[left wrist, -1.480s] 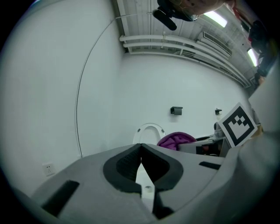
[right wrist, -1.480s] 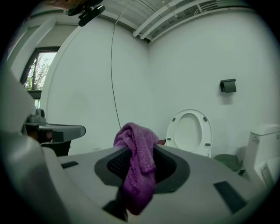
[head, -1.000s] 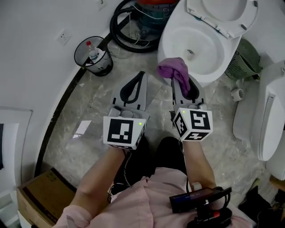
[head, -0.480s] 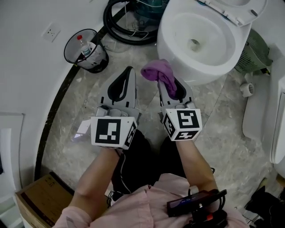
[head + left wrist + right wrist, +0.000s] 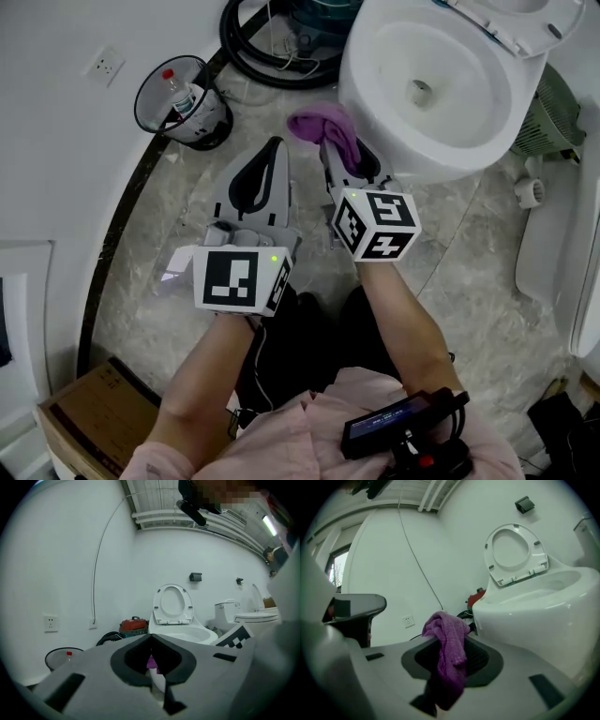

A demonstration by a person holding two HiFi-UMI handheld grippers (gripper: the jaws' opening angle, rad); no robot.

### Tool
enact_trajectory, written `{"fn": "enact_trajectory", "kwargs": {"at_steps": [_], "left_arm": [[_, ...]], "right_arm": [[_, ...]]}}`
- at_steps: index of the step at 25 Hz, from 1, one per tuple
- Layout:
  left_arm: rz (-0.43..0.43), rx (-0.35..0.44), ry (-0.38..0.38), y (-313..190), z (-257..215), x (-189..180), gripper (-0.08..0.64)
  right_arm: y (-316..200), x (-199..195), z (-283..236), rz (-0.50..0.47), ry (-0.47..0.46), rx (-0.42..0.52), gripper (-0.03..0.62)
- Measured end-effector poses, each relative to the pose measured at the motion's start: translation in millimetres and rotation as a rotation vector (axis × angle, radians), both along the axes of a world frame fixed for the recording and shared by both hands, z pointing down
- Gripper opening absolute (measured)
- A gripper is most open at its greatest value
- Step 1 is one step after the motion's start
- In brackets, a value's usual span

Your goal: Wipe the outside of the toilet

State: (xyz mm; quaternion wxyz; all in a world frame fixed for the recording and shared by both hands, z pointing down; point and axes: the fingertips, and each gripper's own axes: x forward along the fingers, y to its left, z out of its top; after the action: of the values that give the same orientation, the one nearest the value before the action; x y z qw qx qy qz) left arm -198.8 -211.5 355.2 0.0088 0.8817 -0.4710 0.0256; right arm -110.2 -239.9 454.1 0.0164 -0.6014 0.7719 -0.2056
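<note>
**Cloth carried up to the left side of the toilet bowl**

Seen from above, a person's two arms reach forward over a grey marble floor (image 5: 141,253). Over the last second the right gripper (image 5: 330,148) has moved forward and leftward, so the purple cloth (image 5: 322,129) that was short of the toilet (image 5: 441,161) now sits just beside the bowl's left outer wall. No view settles whether they touch. Wiping looks about to begin, not yet under way.

The right fingers (image 5: 525,672) are pinching the cloth, which bunches above the tips and hangs down over them. The left gripper (image 5: 273,150) has stayed level, a little to the left, its fingers (image 5: 93,667) pressed together on nothing.

Near left, a cardboard box (image 5: 84,412) stands by the white wall (image 5: 47,141). Farther left, a wire bin (image 5: 178,103) holds a bottle (image 5: 184,94), with a socket (image 5: 105,66) on the wall beside it. Far centre, a black hose (image 5: 251,58) coils on the floor. The toilet's seat (image 5: 506,28) is raised.
</note>
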Motion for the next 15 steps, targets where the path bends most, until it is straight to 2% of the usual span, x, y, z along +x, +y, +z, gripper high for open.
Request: {"fn": "enact_trajectory", "kwargs": {"at_steps": [6,10,12,15], "left_arm": [[-0.036,-0.026,-0.008,-15,-1,-10,0.009],[-0.054,-0.057,-0.013,-21,4,-12,0.009],[-0.058,-0.069,-0.017,-22,6,-13,0.009],[-0.061,-0.080,-0.021,-22,8,-13,0.009]], "right_arm": [[-33,-1,11,0.014,-0.055,-0.044,0.124],[-44,-1,18,0.050,-0.132,-0.080,0.123],[-46,1,20,0.086,-0.190,-0.089,0.123],[-48,4,16,0.133,-0.334,-0.103,0.123]]}}
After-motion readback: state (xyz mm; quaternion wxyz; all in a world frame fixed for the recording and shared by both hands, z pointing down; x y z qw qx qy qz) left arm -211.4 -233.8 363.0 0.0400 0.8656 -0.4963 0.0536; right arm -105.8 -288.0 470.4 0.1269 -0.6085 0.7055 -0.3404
